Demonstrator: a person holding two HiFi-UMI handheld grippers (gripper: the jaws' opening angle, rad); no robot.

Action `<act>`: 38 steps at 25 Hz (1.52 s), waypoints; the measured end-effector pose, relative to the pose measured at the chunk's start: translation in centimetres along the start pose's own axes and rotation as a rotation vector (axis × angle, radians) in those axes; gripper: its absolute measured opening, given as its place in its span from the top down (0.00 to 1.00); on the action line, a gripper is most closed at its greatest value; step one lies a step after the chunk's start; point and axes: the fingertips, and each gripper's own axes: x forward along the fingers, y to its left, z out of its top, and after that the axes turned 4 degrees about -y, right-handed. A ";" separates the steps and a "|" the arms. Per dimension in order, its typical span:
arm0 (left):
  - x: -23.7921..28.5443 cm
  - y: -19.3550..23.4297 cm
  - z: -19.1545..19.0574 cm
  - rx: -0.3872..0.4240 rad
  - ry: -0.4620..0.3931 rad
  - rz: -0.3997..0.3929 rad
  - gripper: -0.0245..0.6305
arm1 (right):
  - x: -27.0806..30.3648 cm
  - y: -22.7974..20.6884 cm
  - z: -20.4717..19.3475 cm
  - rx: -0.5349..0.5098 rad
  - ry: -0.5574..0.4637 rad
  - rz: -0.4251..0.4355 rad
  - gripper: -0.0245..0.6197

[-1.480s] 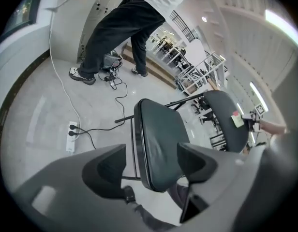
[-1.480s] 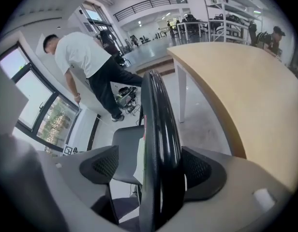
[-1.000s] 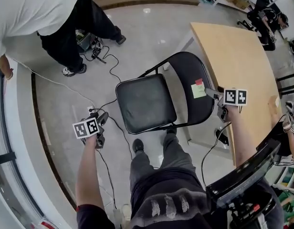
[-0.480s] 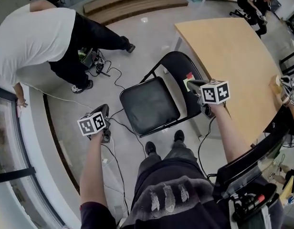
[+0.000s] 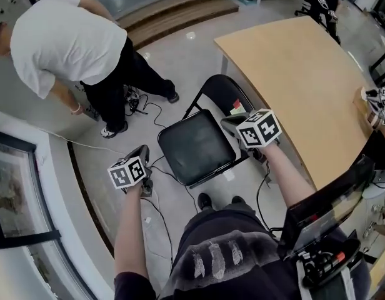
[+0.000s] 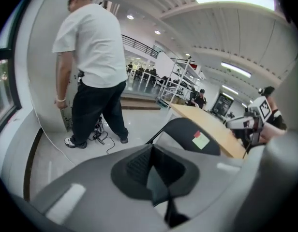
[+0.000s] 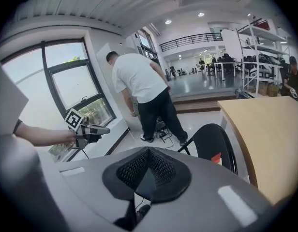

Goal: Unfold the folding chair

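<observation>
Both closed empty, left claw, right claw, chair seat shown only in head view

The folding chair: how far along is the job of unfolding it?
Done: the folding chair stands open, seat flat, backrest up. In hand: nothing; the left claw and the right claw are both shut, empty and clear of it. Left: nothing that I can see.
</observation>
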 end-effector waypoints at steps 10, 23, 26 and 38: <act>-2.2 -8.8 3.2 -0.021 -0.114 0.024 0.96 | -6.0 0.4 0.2 -0.068 -0.064 0.147 0.96; -9.2 -20.1 2.2 0.053 -0.230 0.098 0.96 | -10.7 2.8 -2.4 -0.120 -0.064 0.370 0.96; -11.3 -21.7 0.6 0.019 -0.245 0.117 0.96 | -10.6 4.5 -3.3 -0.142 -0.034 0.441 0.96; -16.1 -23.8 -3.9 -0.017 -0.260 0.129 0.96 | -10.3 13.0 -5.6 -0.245 0.028 0.609 0.96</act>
